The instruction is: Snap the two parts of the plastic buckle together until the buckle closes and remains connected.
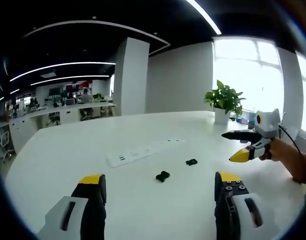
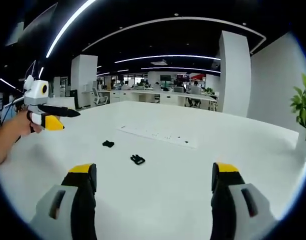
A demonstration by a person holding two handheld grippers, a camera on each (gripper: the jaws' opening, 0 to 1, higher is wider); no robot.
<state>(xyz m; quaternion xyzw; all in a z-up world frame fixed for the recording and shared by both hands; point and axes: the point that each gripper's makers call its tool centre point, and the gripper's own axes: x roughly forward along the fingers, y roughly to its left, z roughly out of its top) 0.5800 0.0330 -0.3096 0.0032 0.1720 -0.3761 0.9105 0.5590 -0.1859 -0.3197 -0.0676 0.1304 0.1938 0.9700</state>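
Note:
Two small black buckle parts lie apart on the white table [image 1: 68, 150]. One buckle part [image 1: 162, 176] lies close ahead of my left gripper [image 1: 159, 178], whose jaws stand wide open with nothing held. The other buckle part [image 1: 191, 161] lies a little farther right. My right gripper [image 1: 234, 146] hovers open above the table at the right, held by a hand. In the right gripper view, the nearer buckle part [image 2: 137, 159] lies ahead of my open right gripper [image 2: 153, 170], and the second buckle part [image 2: 108, 144] lies farther left. The left gripper [image 2: 68, 119] hangs open at the left.
A long white power strip [image 1: 143, 151] [image 2: 158, 135] lies just beyond the buckle parts. A potted plant [image 1: 224, 100] [image 2: 304, 105] stands at the table's far edge by the window. Office desks and a white pillar [image 1: 132, 75] stand behind the table.

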